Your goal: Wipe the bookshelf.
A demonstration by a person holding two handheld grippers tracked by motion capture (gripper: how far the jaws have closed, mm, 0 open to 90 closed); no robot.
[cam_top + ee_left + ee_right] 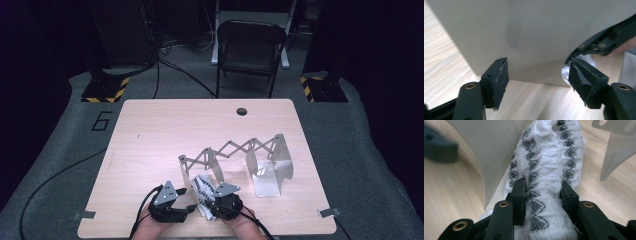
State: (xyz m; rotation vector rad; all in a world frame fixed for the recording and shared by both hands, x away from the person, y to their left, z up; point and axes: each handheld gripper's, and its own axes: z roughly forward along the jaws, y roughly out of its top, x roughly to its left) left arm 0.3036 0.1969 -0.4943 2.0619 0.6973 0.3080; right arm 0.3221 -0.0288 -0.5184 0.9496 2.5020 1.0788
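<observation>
A folded white cloth [202, 192] with black zigzag bands lies by the near left end of a grey metal scissor rack [235, 147]. My right gripper [214, 204] is shut on it, and in the right gripper view both pads squeeze the cloth [549, 157] at the gripper [543, 195], next to a curved grey plate [489, 150]. My left gripper [189, 201] stands open just left of the cloth. In the left gripper view its jaws [539, 75] are apart and hold nothing, close in front of the same plate [524, 32], with a bit of cloth [566, 71] behind the right pad.
The rack's other curved holder [270, 172] stands to the right on the light wooden table [150, 130]. A round hole [242, 111] sits near the table's far edge. A black folding chair [250, 50] is beyond the table. Cables trail off the near left.
</observation>
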